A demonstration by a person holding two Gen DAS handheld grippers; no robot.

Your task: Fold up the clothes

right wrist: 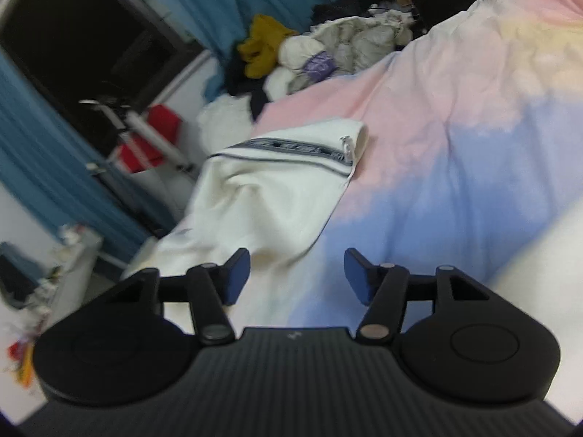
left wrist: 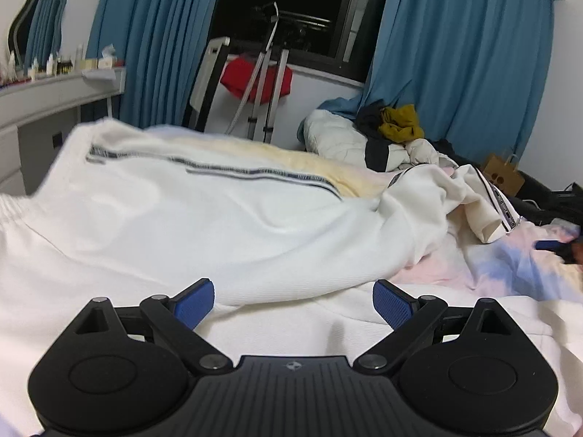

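White trousers (left wrist: 204, 215) with a dark patterned side stripe lie spread across the bed, legs running to the right. My left gripper (left wrist: 293, 300) is open just above the near edge of the white fabric, holding nothing. In the right wrist view a trouser leg end (right wrist: 277, 182) with the stripe and a small zip lies on the pastel bedcover (right wrist: 455, 145). My right gripper (right wrist: 297, 273) is open and empty, hovering over the bedcover beside that leg. The right gripper's blue finger also shows in the left wrist view (left wrist: 550, 244) at the far right.
A pile of other clothes, white, dark and mustard yellow (left wrist: 397, 123), sits at the bed's far end. A tripod and a red item (left wrist: 258, 76) stand by the window. A white dresser (left wrist: 43, 102) is on the left. A brown paper bag (left wrist: 503, 174) is at the right.
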